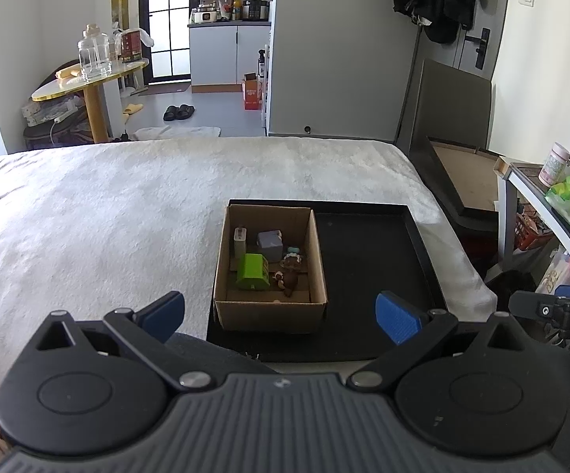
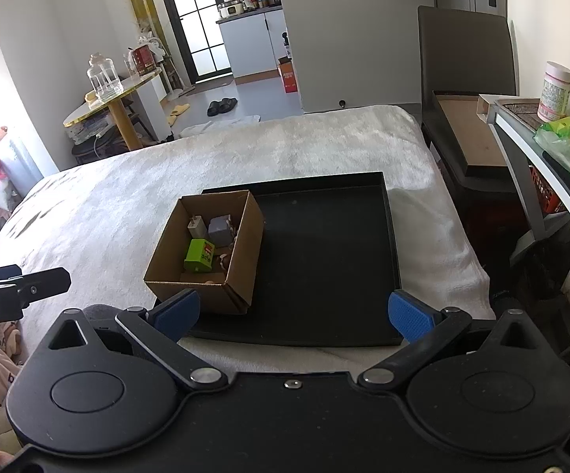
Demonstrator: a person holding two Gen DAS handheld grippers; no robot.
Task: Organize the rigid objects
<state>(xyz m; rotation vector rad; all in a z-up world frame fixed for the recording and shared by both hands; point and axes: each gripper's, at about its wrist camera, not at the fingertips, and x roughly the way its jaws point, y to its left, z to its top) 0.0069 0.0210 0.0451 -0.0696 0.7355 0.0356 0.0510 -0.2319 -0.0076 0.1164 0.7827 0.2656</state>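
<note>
Several small rigid items sit inside an open brown cardboard box [image 1: 271, 272]: a bright green plastic block [image 1: 252, 272], a grey cube-shaped charger [image 1: 270, 245], a pale off-white plug adapter [image 1: 240, 242] and some small brown figurine pieces [image 1: 289, 272] too small to identify. Box stands in the left part of a shallow black square tray [image 1: 367, 260], which lies on a bed covered with a white fluffy blanket [image 1: 107, 213]. Right part of the tray is bare.

Risks, as judged: box is light and sits on a slick tray over soft bedding, so a reach into it from one side could shove or tip it. Items are packed close; wide tongs coming down on one may nudge a neighbour or snag the cardboard wall. Pressing down could tilt the tray on the blanket.

Left tongs [image 1: 281, 317]: spread wide, released, blue pads [image 1: 397, 317] well apart, holding nothing, hovering near the tray's front edge, touching nothing visible.

Right tongs [image 2: 292, 315]: likewise spread wide and released, grasping nothing, above the tray's near edge, its left pad [image 2: 178, 313] appearing just in front of the box corner; contact cannot be told.
</note>
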